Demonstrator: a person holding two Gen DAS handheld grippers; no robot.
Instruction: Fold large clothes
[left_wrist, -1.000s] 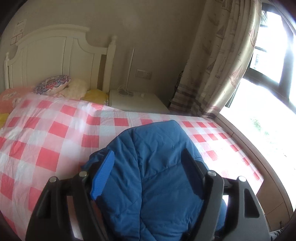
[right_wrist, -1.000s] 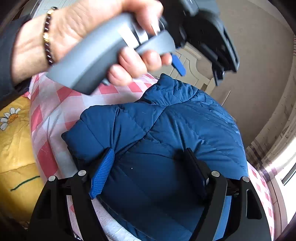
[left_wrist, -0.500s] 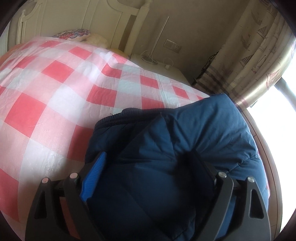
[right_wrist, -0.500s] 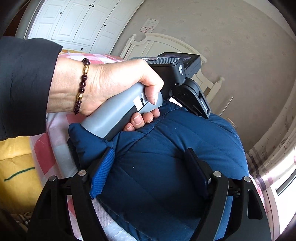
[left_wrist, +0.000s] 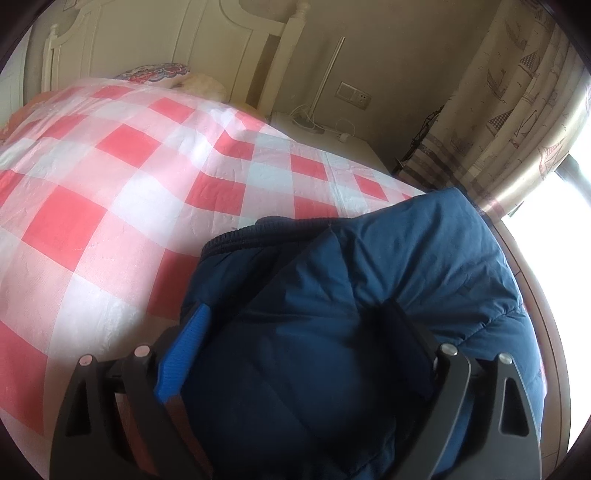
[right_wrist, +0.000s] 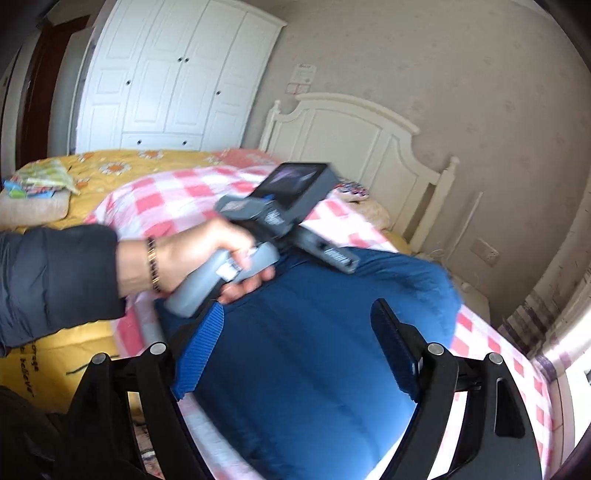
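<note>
A dark blue padded jacket (left_wrist: 406, 266) lies bunched in a folded heap on the red-and-white checked bed cover (left_wrist: 110, 184). My left gripper (left_wrist: 295, 310) is pushed down into it. Its jaws are opening, and fabric bulges up between the two fingers. In the right wrist view a hand (right_wrist: 192, 258) in a dark sleeve holds that left tool low over the far side of the jacket (right_wrist: 314, 369). My right gripper (right_wrist: 295, 310) hangs above the near part of the jacket, open, with nothing caught between its fingers.
The white headboard (right_wrist: 343, 140) and cushions stand at the far end of the bed. A nightstand (left_wrist: 332, 136) with cables and a patterned curtain (left_wrist: 517, 110) are on the window side. A yellow quilt (right_wrist: 110, 166), a pillow (right_wrist: 33, 206) and a white wardrobe (right_wrist: 177, 74) lie on the other side.
My left gripper came down with the jacket onto the bed and its jaws spread wider. My right gripper lifted up and back off the jacket, so more of the room shows.
</note>
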